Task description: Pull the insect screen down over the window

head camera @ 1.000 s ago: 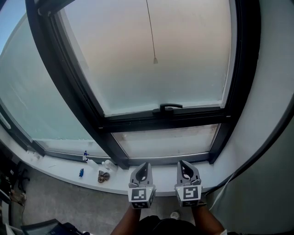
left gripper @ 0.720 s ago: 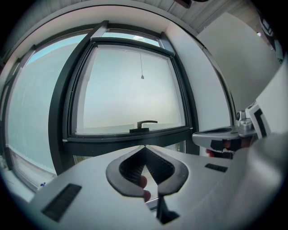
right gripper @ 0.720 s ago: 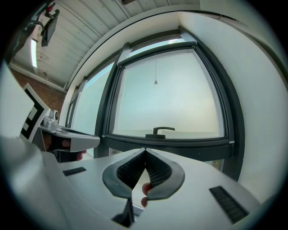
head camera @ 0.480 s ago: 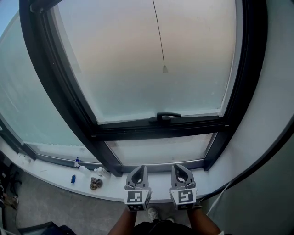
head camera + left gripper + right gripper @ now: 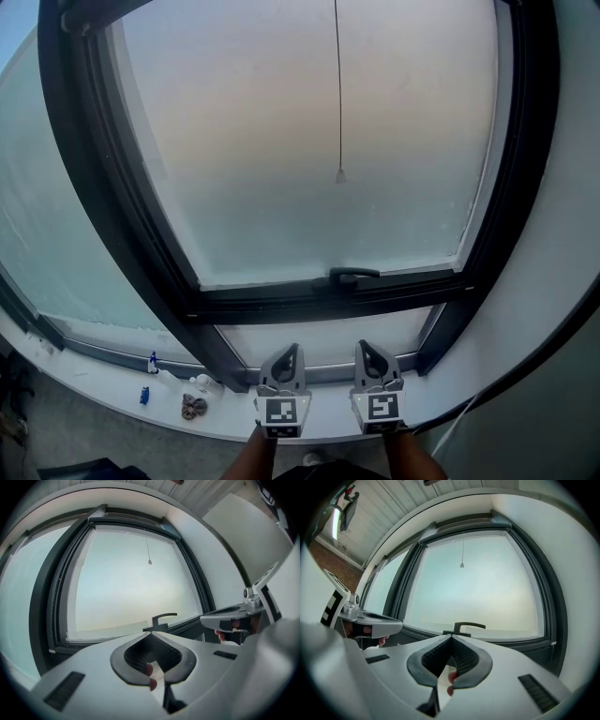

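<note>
The window fills your view with its pane uncovered. The insect screen itself isn't visible and is probably rolled up at the top of the frame, far above the window handle. Your grippers sit side by side below that handle, pointing level at the glass. The left gripper is down to the handle's left and the right gripper almost straight beneath it, so the right is nearer. Both have their jaws pressed together on nothing. The pull cord hangs vertically, and its small toggle ends well above the handle, so reach upward.
</note>
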Demonstrator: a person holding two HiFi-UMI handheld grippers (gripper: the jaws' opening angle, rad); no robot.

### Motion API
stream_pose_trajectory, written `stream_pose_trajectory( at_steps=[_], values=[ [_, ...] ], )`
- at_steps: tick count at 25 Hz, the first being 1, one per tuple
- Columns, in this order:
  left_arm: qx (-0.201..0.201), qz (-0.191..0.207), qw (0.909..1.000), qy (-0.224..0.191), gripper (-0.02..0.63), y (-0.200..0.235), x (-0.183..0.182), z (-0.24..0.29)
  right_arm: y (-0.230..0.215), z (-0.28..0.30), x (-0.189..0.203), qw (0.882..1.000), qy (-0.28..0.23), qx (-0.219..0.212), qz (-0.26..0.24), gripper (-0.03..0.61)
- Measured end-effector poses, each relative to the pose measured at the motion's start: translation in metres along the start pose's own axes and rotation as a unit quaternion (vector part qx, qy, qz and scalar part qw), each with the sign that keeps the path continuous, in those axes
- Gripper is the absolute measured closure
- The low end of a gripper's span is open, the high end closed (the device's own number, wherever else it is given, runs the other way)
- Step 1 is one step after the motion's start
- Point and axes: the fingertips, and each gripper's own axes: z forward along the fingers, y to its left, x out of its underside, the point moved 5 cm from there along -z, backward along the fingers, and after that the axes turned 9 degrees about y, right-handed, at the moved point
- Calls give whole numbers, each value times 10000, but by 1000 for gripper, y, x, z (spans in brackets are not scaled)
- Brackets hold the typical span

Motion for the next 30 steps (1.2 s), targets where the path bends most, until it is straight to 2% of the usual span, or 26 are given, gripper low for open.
stream_pose_trajectory(
  at_steps=[3, 7, 14, 17, 20, 24, 28, 30],
  values=[
    [201, -113, 9996, -136, 611, 5, -11, 6, -1, 8, -6, 9999, -109, 118, -8, 575],
    [360, -30, 9989, -314, 611, 7, -24, 12, 0, 13, -16, 9996, -180, 201, -61, 575],
    [188, -143, 9991, -360, 612, 15, -32, 31, -15, 23, -29, 9990, -312, 254, -192, 575],
    [183, -102, 9984, -519, 611, 10, -47, 36, -24, 22, -38, 9984, -362, 234, -356, 575],
    [136, 77, 9965, -816, 611, 8, -72, 41, -33, 27, -57, 9970, -575, 195, -477, 575],
    [-198, 557, 9900, -1278, 611, 10, -106, 50, -44, 36, -91, 9918, -1001, 274, -751, 575],
    [-416, 919, 9817, -1616, 611, 19, -138, 56, -55, 42, -136, 9807, -1626, 416, -1007, 575],
    [-466, 916, 9784, -1796, 612, 26, -158, 59, -59, 46, -158, 9732, -1941, 498, -1130, 575]
  ],
)
